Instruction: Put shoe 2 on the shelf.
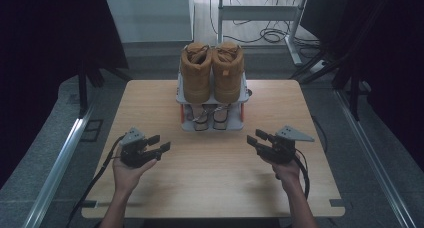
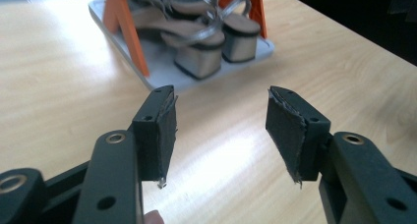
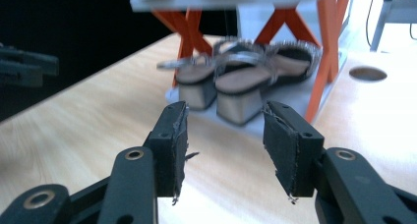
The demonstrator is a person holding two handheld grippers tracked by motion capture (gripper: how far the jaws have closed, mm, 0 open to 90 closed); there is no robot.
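While both grippers hover low over the wooden table (image 1: 210,183), neither has hold of anything. The left gripper (image 1: 159,143) sits in the person's left hand (image 1: 127,170) with its jaws spread fairly wide, only bare tabletop showing between its pads (image 2: 167,130) in the left gripper view. The right gripper (image 1: 256,138), carried in the right hand (image 1: 287,170), likewise stands apart and empty, its jaws angled inward toward the middle of the table.

Both tools point at the small shoe rack (image 1: 212,124) standing at the far middle of the table, well apart from either set of jaws. The rack has pale shelves on orange crossed legs (image 3: 324,62). On its lower shelf rests a pair of block-heeled sandals (image 3: 236,81) with silvery straps, side by side, heels toward the person. On the upper shelf stands a pair of tan boots (image 1: 212,70), upright and touching each other, heels also facing the near side. A round hole (image 3: 368,73) shows in the tabletop just beside the rack.
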